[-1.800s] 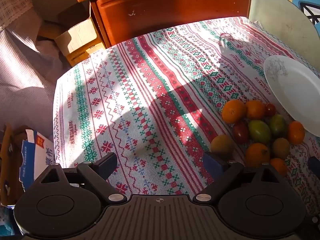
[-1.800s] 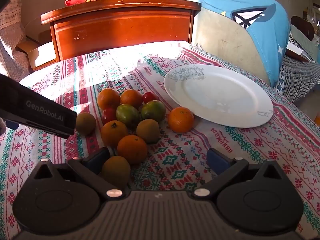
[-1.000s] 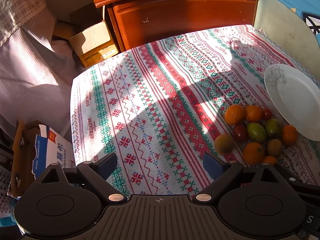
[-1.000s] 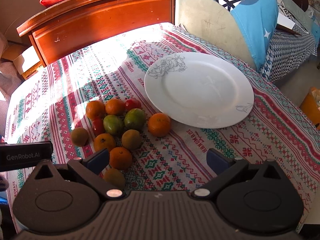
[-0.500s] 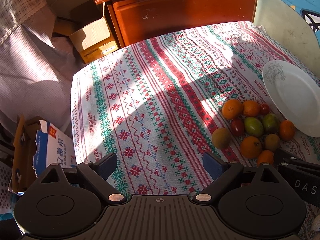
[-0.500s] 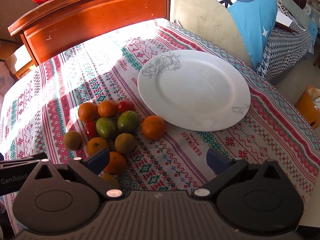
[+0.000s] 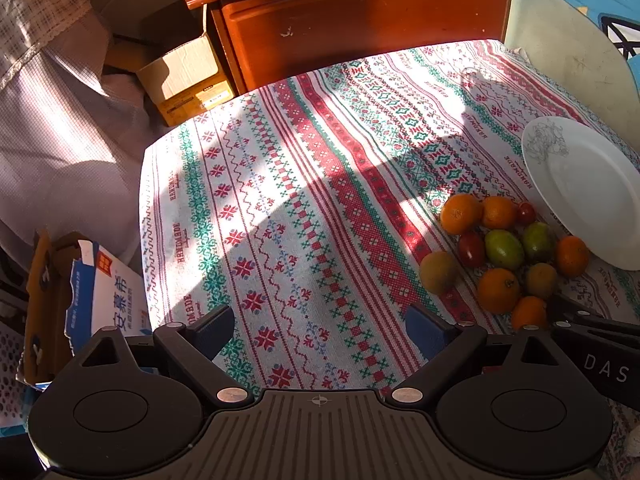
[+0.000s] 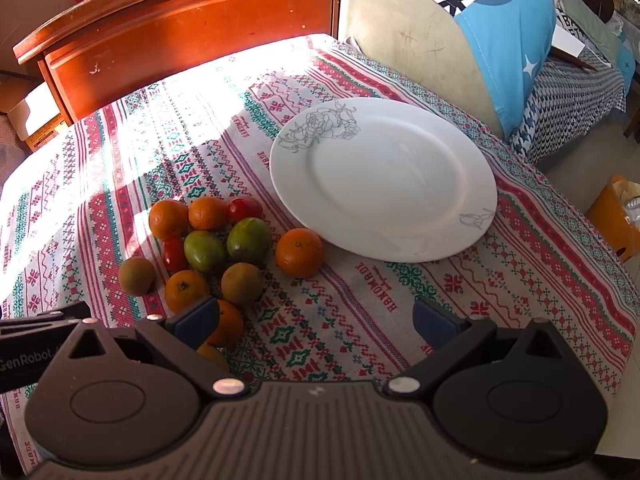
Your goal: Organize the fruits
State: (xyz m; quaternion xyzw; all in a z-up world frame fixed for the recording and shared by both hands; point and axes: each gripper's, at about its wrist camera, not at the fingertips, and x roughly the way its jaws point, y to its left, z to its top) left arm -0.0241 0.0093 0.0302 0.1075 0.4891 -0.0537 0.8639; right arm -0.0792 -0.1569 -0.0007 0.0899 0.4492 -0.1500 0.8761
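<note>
A cluster of fruit lies on the patterned tablecloth: several oranges [image 8: 299, 252], two green mangoes [image 8: 248, 239], small red tomatoes [image 8: 244, 208] and brown kiwis [image 8: 136, 275]. The cluster also shows at the right of the left wrist view [image 7: 503, 247]. An empty white plate [image 8: 384, 178] with a grey flower print sits right of the fruit. My right gripper [image 8: 316, 320] is open and empty, above the cloth, its left finger over the nearest oranges. My left gripper [image 7: 320, 330] is open and empty over bare cloth left of the fruit.
A wooden cabinet [image 7: 360, 20] stands behind the table. Cardboard boxes [image 7: 184, 76] and a blue-white carton [image 7: 104, 292] lie off the table's left edge. A chair with a blue cover [image 8: 480, 32] stands behind the plate. An orange bin [image 8: 616, 216] is off the right edge.
Both grippers have pulled back and risen, so the table looks smaller. The right view swung so that the plate is nearer the centre. No fruit has moved. Both stay open.
</note>
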